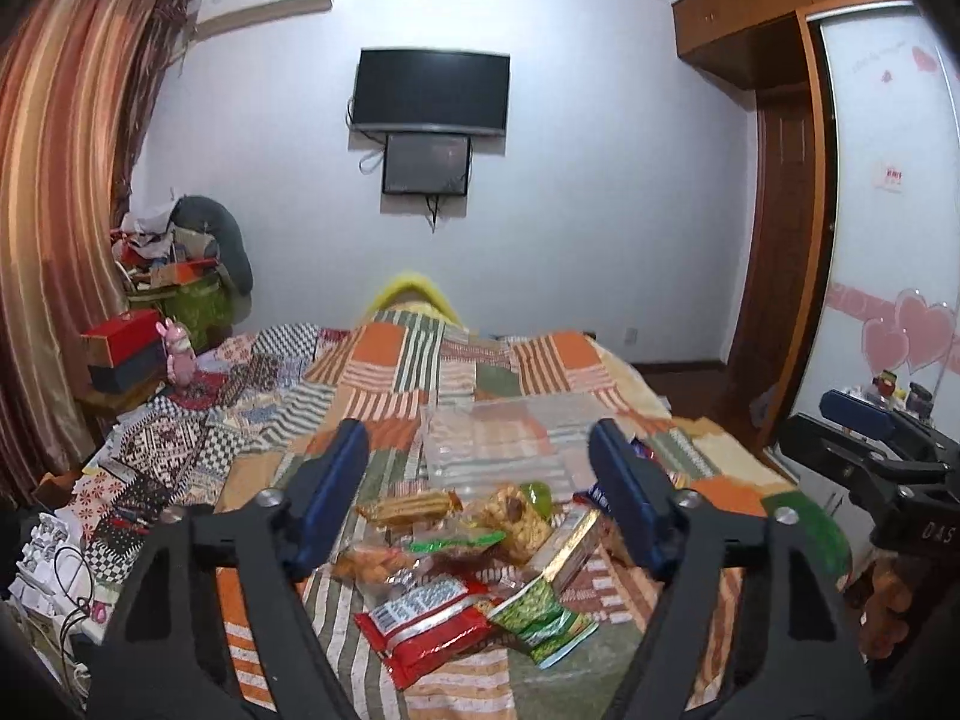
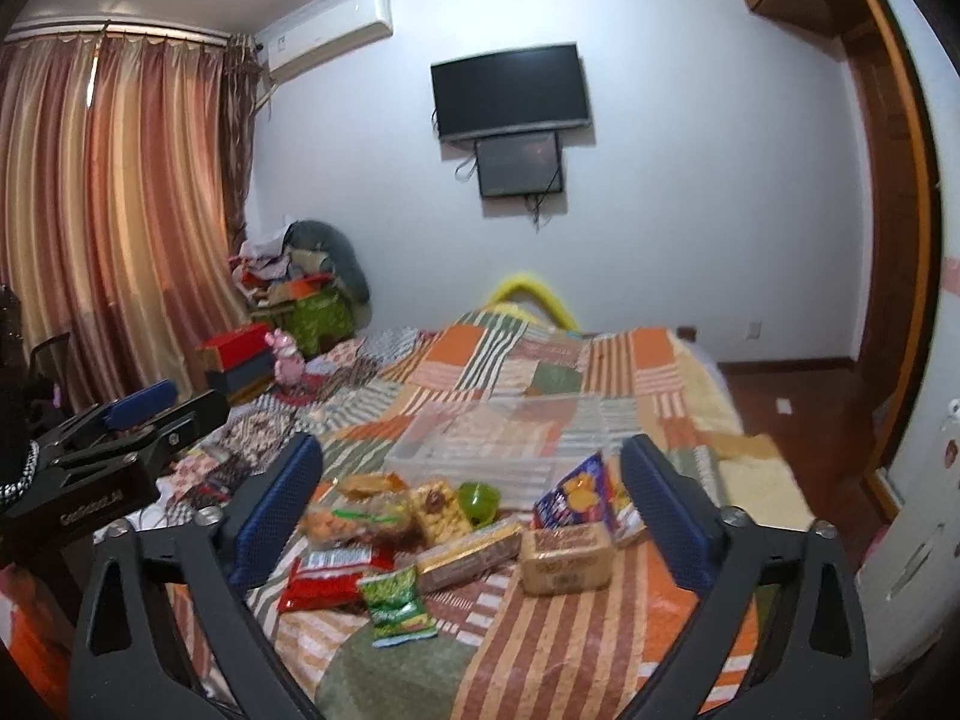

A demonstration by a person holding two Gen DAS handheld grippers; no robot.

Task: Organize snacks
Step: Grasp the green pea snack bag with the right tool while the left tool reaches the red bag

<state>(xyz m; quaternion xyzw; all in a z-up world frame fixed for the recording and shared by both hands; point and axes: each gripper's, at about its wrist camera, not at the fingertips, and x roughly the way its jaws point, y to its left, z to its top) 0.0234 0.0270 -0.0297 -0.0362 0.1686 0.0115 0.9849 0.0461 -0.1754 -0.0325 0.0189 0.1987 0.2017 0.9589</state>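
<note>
On the bed (image 2: 576, 648), snack packets (image 2: 456, 534) lie heaped just before a clear plastic box (image 2: 498, 444). Left gripper (image 1: 480, 492) and right gripper (image 2: 474, 504) hover above the packets, fingers apart, holding nothing.

Left tongs (image 1: 480, 489) and right tongs (image 2: 474, 495) apparently gape, empty.

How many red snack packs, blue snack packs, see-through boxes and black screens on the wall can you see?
red snack pack: 1
blue snack pack: 1
see-through box: 1
black screens: 2
Total: 5
</note>
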